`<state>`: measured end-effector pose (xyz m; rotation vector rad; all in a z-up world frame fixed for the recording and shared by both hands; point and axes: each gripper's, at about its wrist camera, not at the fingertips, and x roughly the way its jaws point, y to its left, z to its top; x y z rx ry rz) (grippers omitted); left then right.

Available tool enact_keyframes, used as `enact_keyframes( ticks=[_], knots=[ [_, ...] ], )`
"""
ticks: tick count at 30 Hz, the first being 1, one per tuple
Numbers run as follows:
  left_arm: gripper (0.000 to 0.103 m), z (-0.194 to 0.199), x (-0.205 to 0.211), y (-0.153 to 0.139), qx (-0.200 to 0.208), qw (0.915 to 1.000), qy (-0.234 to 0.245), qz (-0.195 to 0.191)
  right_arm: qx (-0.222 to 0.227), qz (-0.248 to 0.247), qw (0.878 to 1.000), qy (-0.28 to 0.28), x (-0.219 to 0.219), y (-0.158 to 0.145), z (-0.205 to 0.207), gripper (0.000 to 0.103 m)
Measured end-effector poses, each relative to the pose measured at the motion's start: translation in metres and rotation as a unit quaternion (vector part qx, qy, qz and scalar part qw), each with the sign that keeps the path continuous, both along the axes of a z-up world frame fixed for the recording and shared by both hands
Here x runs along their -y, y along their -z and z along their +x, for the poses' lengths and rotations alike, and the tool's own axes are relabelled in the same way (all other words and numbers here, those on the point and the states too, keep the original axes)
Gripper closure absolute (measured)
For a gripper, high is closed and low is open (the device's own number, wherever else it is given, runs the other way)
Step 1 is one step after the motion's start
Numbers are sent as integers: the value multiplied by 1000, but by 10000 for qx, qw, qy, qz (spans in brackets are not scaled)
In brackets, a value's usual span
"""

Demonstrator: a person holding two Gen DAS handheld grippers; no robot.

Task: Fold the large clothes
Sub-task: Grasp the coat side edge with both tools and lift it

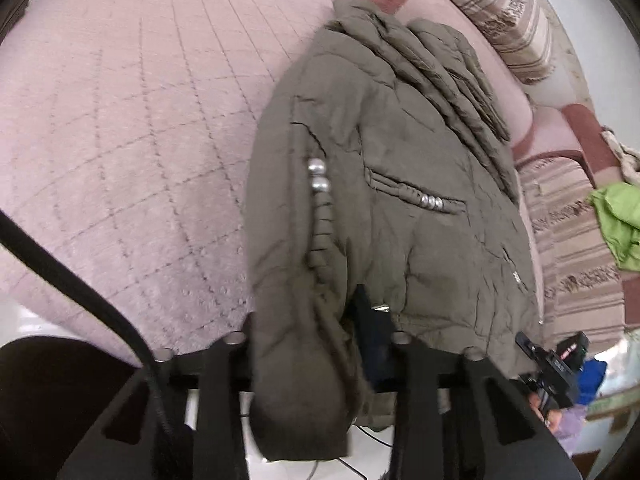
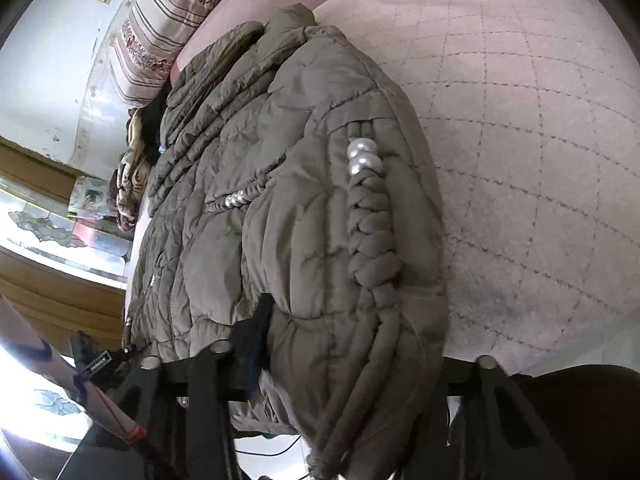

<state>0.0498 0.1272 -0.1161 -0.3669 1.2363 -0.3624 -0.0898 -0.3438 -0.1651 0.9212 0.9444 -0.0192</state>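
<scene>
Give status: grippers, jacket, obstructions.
Left gripper and right gripper both shut on olive jacket. Jacket bunched on pink quilt, near edge overhanging. Nothing in the way.

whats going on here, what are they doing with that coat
A person with a handheld gripper in each hand is folding an olive padded jacket on a pink quilted bed cover. The left gripper and the right gripper each have the jacket's near, bulky edge bunched between their fingers, and that edge hangs over the side of the bed. The rest of the jacket lies on the cover, its pearl-trimmed braid facing up. A striped pillow sits beyond it.
</scene>
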Motion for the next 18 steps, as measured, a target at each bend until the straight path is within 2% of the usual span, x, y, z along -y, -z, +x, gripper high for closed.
enact_keyframes(
  ticks=[3,9,18],
  knots=[
    [83,-6,2,-12,183,9996,-66,198,46,24,10000,47,1,-1,-3,70],
    [85,-20,13,-38,586,9958,-219,672,146,-80,9998,101,-2,-10,-8,76],
    [85,-33,21,-50,692,9909,-308,1109,215,-487,9986,64,-12,-28,-16,78]
  ],
)
